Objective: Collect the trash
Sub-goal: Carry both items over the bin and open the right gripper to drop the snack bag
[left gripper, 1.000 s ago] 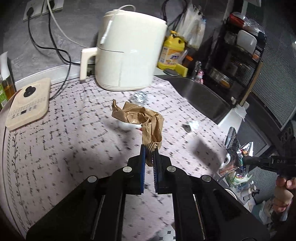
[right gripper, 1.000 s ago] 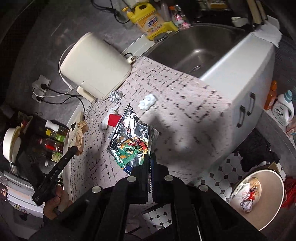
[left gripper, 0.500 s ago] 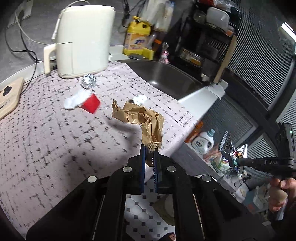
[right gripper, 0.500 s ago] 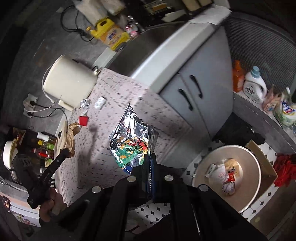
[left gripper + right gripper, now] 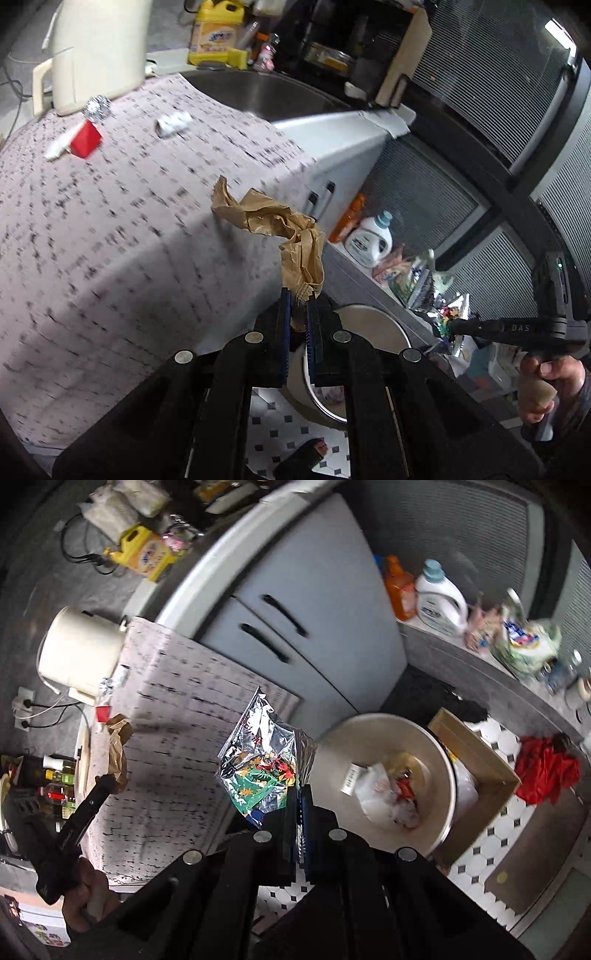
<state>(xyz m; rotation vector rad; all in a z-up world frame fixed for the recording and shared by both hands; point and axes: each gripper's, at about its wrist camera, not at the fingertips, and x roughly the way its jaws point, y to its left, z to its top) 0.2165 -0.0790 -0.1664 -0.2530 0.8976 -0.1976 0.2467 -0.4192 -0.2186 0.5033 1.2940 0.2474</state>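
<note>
My left gripper [image 5: 298, 295] is shut on a crumpled brown paper bag [image 5: 280, 229] and holds it in the air past the counter's edge. My right gripper [image 5: 300, 794] is shut on a shiny foil snack bag [image 5: 264, 760] and holds it beside a round metal trash bin [image 5: 436, 746] on the floor, which holds white and red wrappers. In the left wrist view the bin's rim [image 5: 380, 321] shows just beyond my fingers. A red carton [image 5: 85, 139], a foil ball [image 5: 96, 107] and a white wrapper [image 5: 173, 122] lie on the patterned counter [image 5: 92, 240].
A white air fryer [image 5: 96, 51] stands at the counter's back, a steel sink [image 5: 258, 92] beside it. Detergent bottles [image 5: 439, 598] sit on a grey ledge. A cardboard box [image 5: 476, 771] and a red cloth [image 5: 543, 768] lie on the tiled floor.
Both grippers have swung away from the counter toward the floor bin, carrying the paper bag and the foil bag. The bin is now much nearer in both views.
</note>
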